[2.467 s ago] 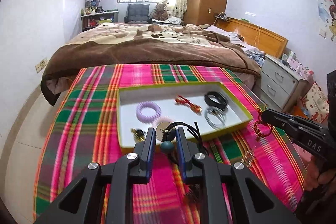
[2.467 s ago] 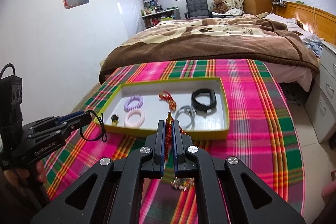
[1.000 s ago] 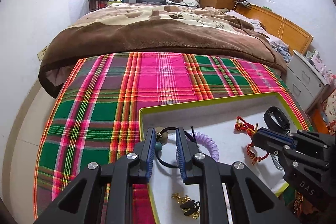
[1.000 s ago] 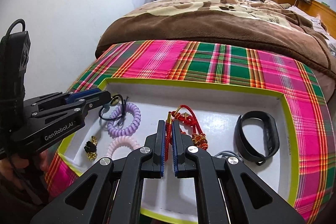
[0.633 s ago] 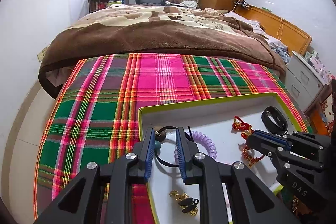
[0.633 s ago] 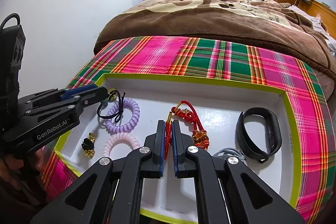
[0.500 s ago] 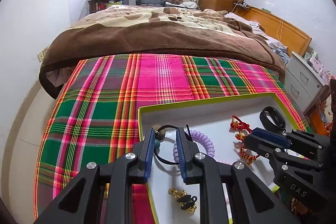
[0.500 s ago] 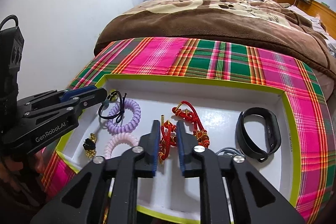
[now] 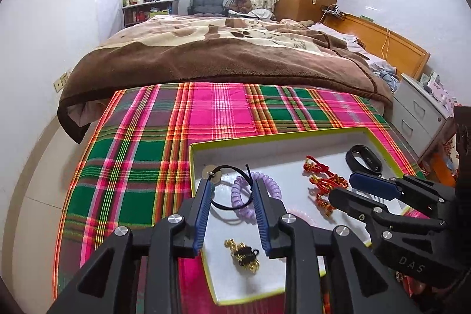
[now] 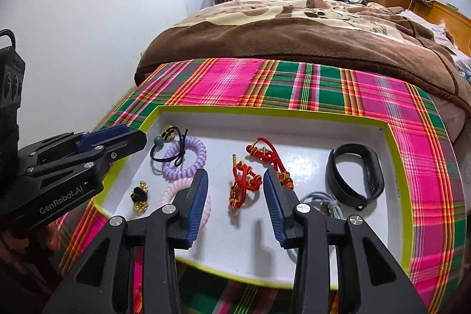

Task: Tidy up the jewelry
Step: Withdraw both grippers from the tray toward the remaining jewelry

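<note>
Tray (image 10: 394, 137): shallow white box with a yellow-green rim, lying on the plaid cloth (image 10: 294, 84) at the foot of a bed under a brown blanket (image 10: 294, 31).
Left gripper (image 9: 232, 184): over the tray's left near part, fingers (image 9: 203, 205) moderately apart and opening; nothing pressed between the blue pads.
Black hair tie (image 10: 169, 150): thin loop with a teal bead and a small round charm, lying loose on the tray floor at far left, draped across the purple coil and free of the pads.
Purple coil (image 10: 184, 161): spiral hair band at left, touching the black tie.
Pink coil (image 10: 176, 187): just near of the purple one, partly hidden by the right gripper's left finger.
Black and gold piece (image 9: 244, 255): small clip-like item near the tray's left near corner; detail too small to tell.
Right gripper (image 10: 235, 193): over the tray's middle, fingers (image 10: 195, 196) wide and opening; pads clear of everything.
Red cord bracelet (image 10: 244, 184): knotted red cord with gold beads, lying on the tray floor in line with the gap of the right gripper, not gripped.
2nd red cord piece (image 10: 270, 155): just far and right of the 1st, touching or nearly so.
Black band (image 10: 353, 175): wristband at the tray's right.
Silver-grey ring (image 10: 321, 202): near of the black band, partly behind the right finger.
</note>
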`<action>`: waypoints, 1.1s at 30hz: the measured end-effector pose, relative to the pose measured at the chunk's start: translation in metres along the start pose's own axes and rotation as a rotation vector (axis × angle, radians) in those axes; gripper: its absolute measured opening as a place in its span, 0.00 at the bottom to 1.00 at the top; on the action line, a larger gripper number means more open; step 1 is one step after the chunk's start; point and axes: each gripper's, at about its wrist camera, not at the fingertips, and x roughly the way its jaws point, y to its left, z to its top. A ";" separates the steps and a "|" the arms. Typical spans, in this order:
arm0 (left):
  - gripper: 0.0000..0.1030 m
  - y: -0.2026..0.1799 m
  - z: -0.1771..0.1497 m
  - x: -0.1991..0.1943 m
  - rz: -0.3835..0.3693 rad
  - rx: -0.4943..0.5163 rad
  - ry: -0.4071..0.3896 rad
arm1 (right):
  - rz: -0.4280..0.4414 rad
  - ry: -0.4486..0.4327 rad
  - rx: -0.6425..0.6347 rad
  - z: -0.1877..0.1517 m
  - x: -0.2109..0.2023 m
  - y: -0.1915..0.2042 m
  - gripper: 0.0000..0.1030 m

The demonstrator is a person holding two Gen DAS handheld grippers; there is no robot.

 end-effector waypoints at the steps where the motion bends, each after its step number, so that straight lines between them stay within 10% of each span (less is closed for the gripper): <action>1: 0.28 -0.001 -0.001 -0.003 -0.001 -0.002 -0.002 | 0.000 -0.004 0.001 -0.001 -0.003 0.001 0.39; 33: 0.42 -0.045 -0.084 -0.107 -0.097 -0.021 -0.080 | -0.041 -0.117 0.021 -0.067 -0.107 -0.011 0.50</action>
